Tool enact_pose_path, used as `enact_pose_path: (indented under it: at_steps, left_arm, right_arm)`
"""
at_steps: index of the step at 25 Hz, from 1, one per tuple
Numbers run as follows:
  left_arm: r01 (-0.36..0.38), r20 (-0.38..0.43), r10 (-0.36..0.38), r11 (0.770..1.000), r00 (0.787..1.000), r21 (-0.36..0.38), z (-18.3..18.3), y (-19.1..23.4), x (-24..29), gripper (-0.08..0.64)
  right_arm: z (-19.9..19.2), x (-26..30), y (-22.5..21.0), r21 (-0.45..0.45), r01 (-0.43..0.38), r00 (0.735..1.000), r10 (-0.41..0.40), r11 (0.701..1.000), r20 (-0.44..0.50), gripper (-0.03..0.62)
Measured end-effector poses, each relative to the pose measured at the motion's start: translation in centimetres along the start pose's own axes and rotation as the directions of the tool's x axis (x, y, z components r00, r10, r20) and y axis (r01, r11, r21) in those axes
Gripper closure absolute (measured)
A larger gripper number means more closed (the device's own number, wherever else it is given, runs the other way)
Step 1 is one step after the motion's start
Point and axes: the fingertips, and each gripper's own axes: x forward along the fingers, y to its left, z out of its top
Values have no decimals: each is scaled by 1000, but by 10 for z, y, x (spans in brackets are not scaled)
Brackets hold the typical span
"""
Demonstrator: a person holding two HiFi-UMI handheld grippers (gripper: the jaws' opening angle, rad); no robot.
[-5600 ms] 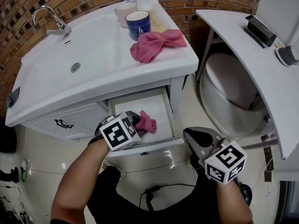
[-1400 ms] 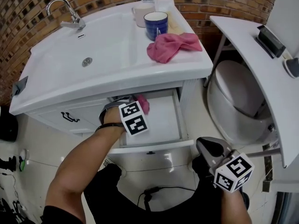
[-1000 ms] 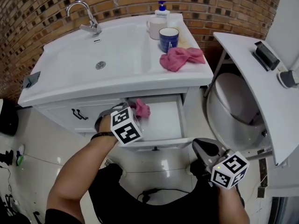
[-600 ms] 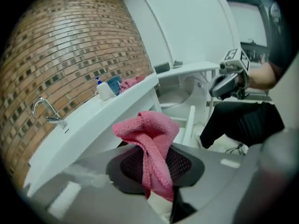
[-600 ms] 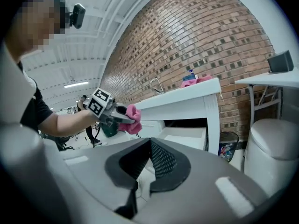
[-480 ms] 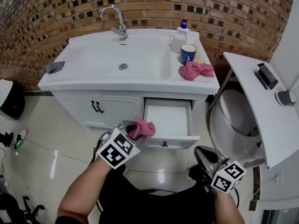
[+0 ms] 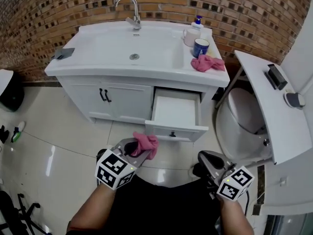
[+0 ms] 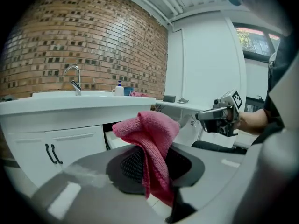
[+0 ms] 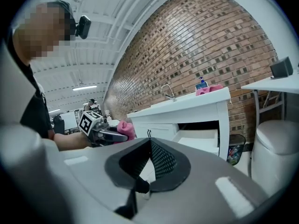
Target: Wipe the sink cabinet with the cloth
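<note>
**Brick-walled washroom: left gripper pinching cloth, clear of cabinet**

Scene: white cabinet (image 7: 122, 99) stands against the brick wall (image 7: 244, 9). Its drawer (image 7: 175, 112) stands open on the right side.

Left gripper (image 7: 138, 150): held low over the tiled floor (image 7: 58, 131), in front of the cabinet and apart from it. Its jaws are clamped on a pink cloth (image 8: 152, 139). The cloth bunches up above the pads and a fold hangs down between them. It touches neither cabinet nor drawer.

Right gripper (image 7: 204, 158): held at about the same height, off to the right, near the toilet (image 7: 242, 126). Its jaws are pressed together with nothing between them.

Also noted: a second cloth (image 7: 208, 62), also pink, lies crumpled on the right end of the countertop, just beside a blue mug (image 7: 200, 47).
</note>
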Motion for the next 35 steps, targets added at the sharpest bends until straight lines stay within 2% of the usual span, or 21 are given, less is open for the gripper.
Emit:
enact_pose_path:
  at_steps: [3, 7, 11, 16, 23, 35]
  left_arm:
    - [22, 26, -21, 998, 999, -54, -16, -20, -11, 456]
    - [72, 15, -71, 990, 997, -125, -37, -40, -13, 456]
    - [127, 21, -125, 979, 992, -159, -42, -60, -17, 456]
    - [175, 26, -173, 971, 985, -162, -40, -74, -18, 455]
    - [197, 25, -196, 963, 980, -185, -38, -74, -17, 456]
    - [211, 23, -210, 964, 977, -164, -32, -75, -14, 455]
  right_arm:
    - [-11, -11, 12, 13, 4, 1000, -4, 1000, -15, 586]
    - [-25, -23, 18, 33, 27, 999, -26, 999, -38, 586]
    - [-35, -34, 23, 43, 43, 998, -41, 998, -46, 586]
    - [-40, -39, 18, 58, 64, 997, -62, 996, -34, 586]
    - [-38, -34, 17, 54, 47, 998, -45, 997, -47, 586]
    - [-46, -28, 15, 38, 49, 995, -46, 998, -84, 586]
